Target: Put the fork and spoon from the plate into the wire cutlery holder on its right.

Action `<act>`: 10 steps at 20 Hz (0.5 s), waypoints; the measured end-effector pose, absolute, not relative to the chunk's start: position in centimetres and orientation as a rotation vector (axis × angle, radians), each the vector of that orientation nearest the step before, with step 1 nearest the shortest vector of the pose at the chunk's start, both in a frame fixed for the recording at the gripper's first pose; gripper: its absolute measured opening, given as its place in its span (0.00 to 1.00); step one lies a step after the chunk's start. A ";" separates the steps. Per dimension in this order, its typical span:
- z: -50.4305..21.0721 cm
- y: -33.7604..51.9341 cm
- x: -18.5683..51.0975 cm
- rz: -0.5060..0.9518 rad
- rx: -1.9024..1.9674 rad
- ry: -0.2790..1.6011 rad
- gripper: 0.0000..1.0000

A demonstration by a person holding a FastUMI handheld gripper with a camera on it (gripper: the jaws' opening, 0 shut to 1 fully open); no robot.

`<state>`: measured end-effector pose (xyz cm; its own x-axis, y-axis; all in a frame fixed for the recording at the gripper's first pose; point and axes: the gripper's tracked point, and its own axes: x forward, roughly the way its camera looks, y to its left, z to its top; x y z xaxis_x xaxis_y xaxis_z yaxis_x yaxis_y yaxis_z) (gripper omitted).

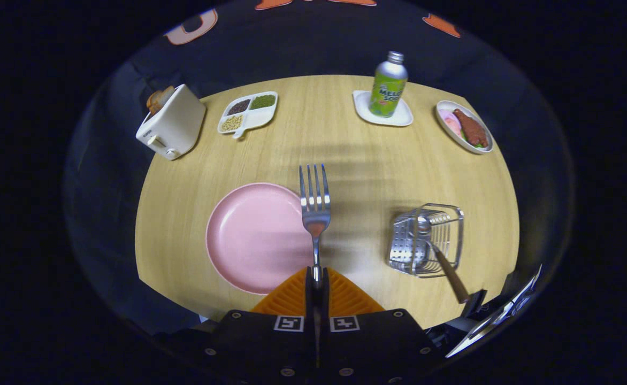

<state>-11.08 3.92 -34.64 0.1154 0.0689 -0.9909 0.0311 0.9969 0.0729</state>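
Gripper [316, 278]: you are holding its two fingers pressed together on the handle of the fork [314, 206], tines pointing away from you, lifted above the right rim of the pink plate [254, 238]

Plate: it is sitting bare, just left of the fingers, with no cutlery lying on it

Wire cutlery holder [426, 240]: it is standing to the right of the plate and well apart from the fork; a spoon [442, 256] is already resting inside, bowl down, its handle leaning out toward you

Step in hand, as judged: you are carrying the second piece, the fork, across to the holder. The next move is calling for a swing to the right and a tilt so the fork drops in among the wires

In the way: the spoon's slanting handle is crossing the holder's near side, so you are likely needing to come in behind it

Far side of the wooden table [345, 149]: toaster [171, 125], divided tray of beans [247, 112], soda bottle [388, 85] on a coaster, dish of meat [466, 128], all well clear of your path
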 end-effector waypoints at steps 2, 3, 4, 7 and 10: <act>-34.0 1.1 -11.0 -0.012 0.079 1.459 0.03; -33.7 -0.2 -11.3 -0.027 0.073 1.468 0.03; -33.6 -1.3 -11.5 -0.039 0.065 1.478 0.04; -33.9 -3.6 -12.7 -0.057 0.061 1.545 0.04; -34.4 -5.3 -13.5 -0.060 0.073 1.616 0.04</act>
<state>-13.50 -5.31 -34.40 -0.0455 0.0103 -0.9989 0.0840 0.9964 0.0065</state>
